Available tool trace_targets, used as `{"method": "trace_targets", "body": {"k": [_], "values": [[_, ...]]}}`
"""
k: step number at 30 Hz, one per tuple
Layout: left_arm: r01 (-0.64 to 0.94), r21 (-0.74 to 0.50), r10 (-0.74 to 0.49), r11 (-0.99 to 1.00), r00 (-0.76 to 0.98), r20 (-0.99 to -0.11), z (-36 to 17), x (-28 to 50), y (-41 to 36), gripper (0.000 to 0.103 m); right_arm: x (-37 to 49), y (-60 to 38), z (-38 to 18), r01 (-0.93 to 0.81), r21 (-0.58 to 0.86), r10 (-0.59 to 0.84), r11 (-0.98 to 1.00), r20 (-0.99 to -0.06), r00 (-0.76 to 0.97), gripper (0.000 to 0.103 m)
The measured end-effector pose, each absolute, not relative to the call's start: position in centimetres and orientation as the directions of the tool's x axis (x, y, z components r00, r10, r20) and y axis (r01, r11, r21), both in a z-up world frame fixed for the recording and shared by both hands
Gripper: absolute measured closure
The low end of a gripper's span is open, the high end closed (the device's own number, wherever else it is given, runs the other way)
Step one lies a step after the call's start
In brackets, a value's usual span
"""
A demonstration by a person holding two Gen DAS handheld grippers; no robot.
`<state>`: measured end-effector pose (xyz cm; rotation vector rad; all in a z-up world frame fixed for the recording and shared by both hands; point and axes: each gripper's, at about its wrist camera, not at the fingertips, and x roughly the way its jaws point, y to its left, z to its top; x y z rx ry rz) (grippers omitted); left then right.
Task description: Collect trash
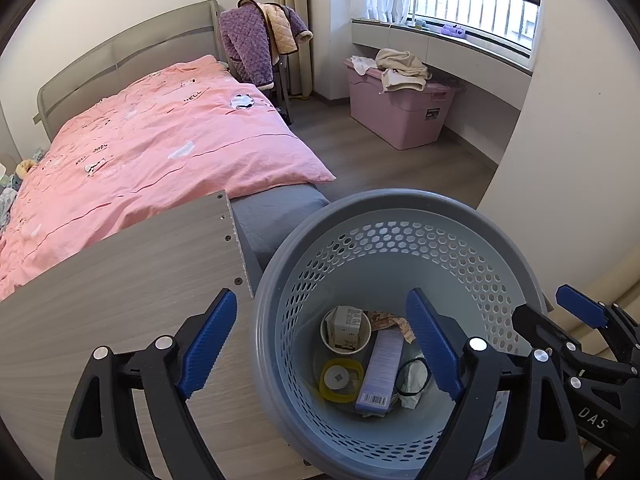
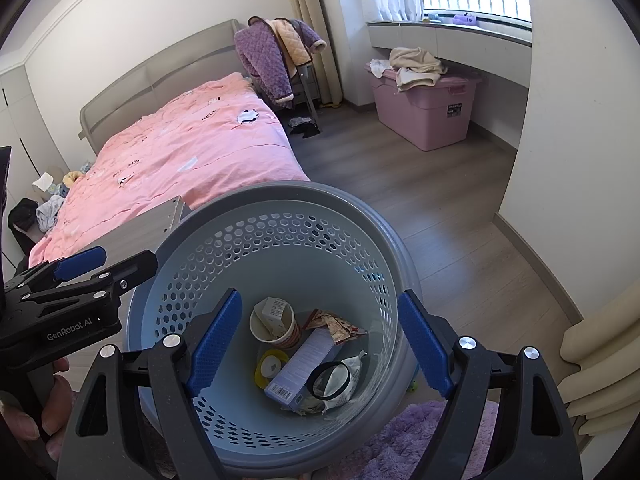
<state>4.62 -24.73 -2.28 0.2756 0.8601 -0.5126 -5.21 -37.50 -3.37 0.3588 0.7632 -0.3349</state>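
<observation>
A bedroom with a grey wood floor [image 2: 460, 208] and pale walls fills both views. The largest thing is the bed [image 1: 152, 152], covered by a pink quilt with small printed figures and backed by a grey headboard. Beyond its far corner a purple quilted jacket [image 1: 256, 40] hangs on a chair. Under the window ledge stands a pink storage box [image 1: 400, 116] with beige clothes lying on its lid. A grey wooden board [image 1: 120, 280] lies in front of the bed's foot, and the trash basket stands just beside its edge.

The trash basket [image 2: 280, 204] is round, blue-grey, with a wall of small holes. Inside it, on the bottom, lie a paper cup [image 2: 276, 328] with a small carton in it, a long purple box [image 1: 382, 368] with a barcode, a yellow lid [image 1: 340, 378], a black ring [image 2: 331, 382] on crumpled white paper, and a red-and-white wrapper [image 2: 336, 326].

The left gripper [image 1: 324, 348] stands wide open with one finger over the board and one inside the basket's mouth, gripping nothing. The right gripper [image 2: 322, 348] is also wide open above the basket, empty.
</observation>
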Motion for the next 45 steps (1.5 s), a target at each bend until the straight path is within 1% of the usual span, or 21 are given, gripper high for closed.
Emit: {"method": "trace_targets", "body": {"k": [45], "values": [[0.513, 0.037, -0.299, 0.857, 0.556, -0.775, -2.09, 4.73, -24.65, 0.020, -5.18, -37.41, -3.30, 0.418, 0.191, -0.163, 0.888, -0.719, 0.676, 0.024]]}}
